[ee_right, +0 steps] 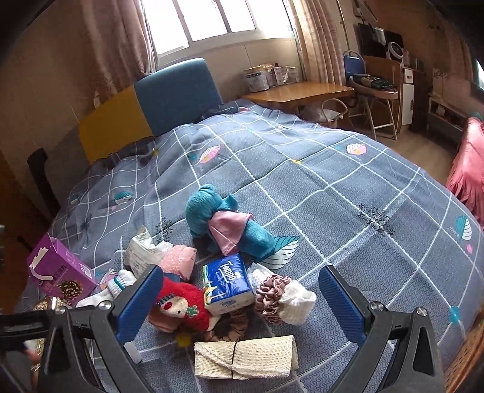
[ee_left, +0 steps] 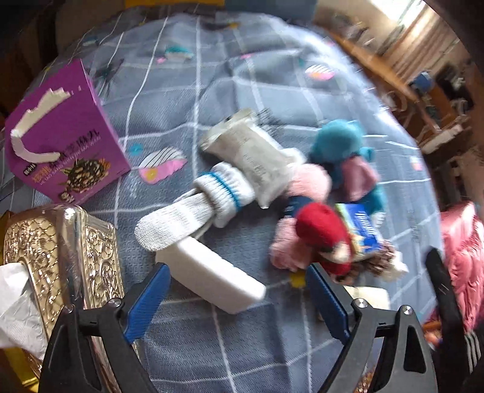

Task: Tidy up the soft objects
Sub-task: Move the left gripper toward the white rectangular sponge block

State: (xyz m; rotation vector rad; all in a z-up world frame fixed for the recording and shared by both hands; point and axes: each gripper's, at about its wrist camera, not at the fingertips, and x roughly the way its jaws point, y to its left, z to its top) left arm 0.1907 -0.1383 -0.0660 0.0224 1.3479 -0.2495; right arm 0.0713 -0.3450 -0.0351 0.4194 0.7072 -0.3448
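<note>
White block (ee_left: pixel 208 276) seen between spread left gripper (ee_left: pixel 237 297) jaws, ungripped; right gripper (ee_right: pixel 242 299) spread above folded cloth (ee_right: pixel 245 358).

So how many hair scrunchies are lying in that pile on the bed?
2: a mauve satin scrunchie beside the white knit piece, a brown scrunchie below the tissue pack. Others may be buried.

a purple box (ee_left: pixel 65 136) and a gold tissue holder (ee_left: pixel 60 272) sit on the grey checked bedspread (ee_right: pixel 332 196); a wooden desk (ee_right: pixel 296 90), folding chair (ee_right: pixel 372 87) and curtained window (ee_right: pixel 211 21) stand beyond.
</note>
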